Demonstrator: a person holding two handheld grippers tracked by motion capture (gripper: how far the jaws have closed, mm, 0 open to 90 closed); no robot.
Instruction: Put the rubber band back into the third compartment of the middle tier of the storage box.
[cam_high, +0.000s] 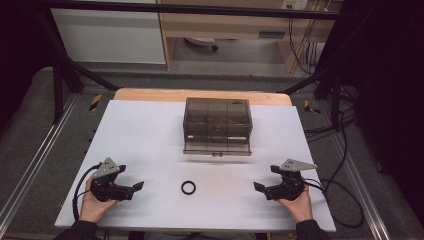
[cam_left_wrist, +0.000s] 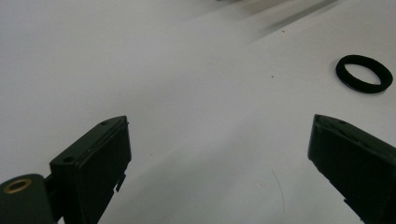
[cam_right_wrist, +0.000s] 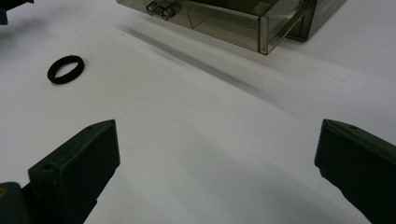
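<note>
From above, a white table (cam_high: 150, 130) carried a smoky clear drawer box (cam_high: 217, 119) near the middle of its far edge, its lowest drawer (cam_high: 217, 146) pulled out, and a black ring (cam_high: 188, 187) lay flat near the middle of the near edge, between the left gripper (cam_high: 131, 191) and the right gripper (cam_high: 263, 190), each spread wide and holding nothing. The left gripper view showed its jaws well apart over bare table, the ring (cam_left_wrist: 364, 73) ahead. The right gripper view showed wide, empty jaws, the ring (cam_right_wrist: 66, 69) and the open drawer (cam_right_wrist: 224, 21) beyond; the likely pickup wants the jaws lowered squarely either side of the ring before closing
</note>
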